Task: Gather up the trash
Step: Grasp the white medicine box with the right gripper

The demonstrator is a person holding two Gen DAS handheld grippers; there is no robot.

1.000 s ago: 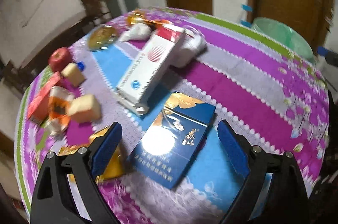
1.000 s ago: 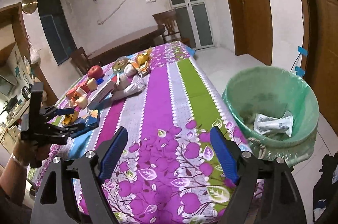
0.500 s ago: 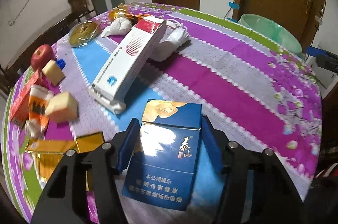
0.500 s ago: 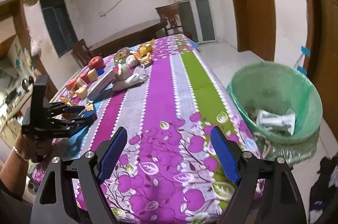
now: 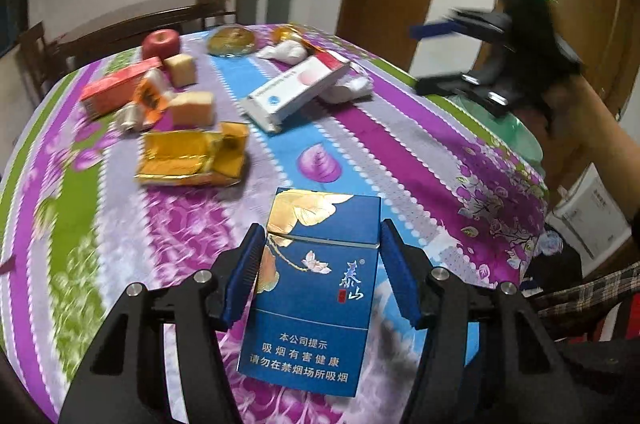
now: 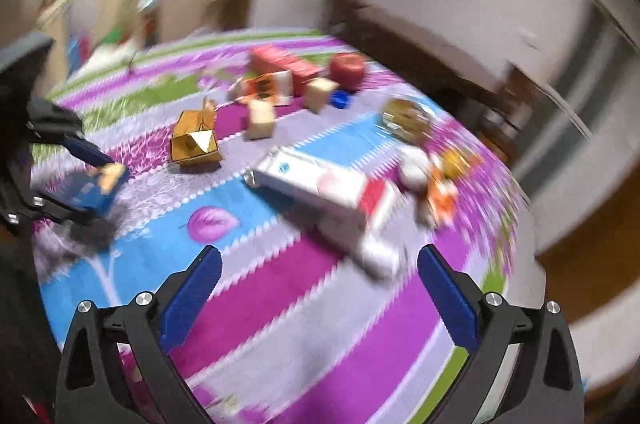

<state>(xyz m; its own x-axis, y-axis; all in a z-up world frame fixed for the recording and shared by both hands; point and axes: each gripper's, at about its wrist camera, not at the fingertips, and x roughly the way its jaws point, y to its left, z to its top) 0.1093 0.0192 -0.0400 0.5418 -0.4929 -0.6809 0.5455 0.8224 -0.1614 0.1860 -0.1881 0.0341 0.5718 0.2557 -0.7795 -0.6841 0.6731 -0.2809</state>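
— The left gripper (image 5: 320, 276) has lifted the blue cigarette pack (image 5: 316, 288) off the table's near edge since a second ago; its pads pinch both long sides!

— And going rightward?

— Gold box (image 5: 192, 158) towards the left edge, white carton (image 5: 298, 90) mid-table, green trash bin (image 5: 516, 136) just past the right edge.

— The other tongs?

— The right gripper (image 6: 318, 294) has swung over the table (image 6: 280, 304), fingers spread wide, holding nothing.
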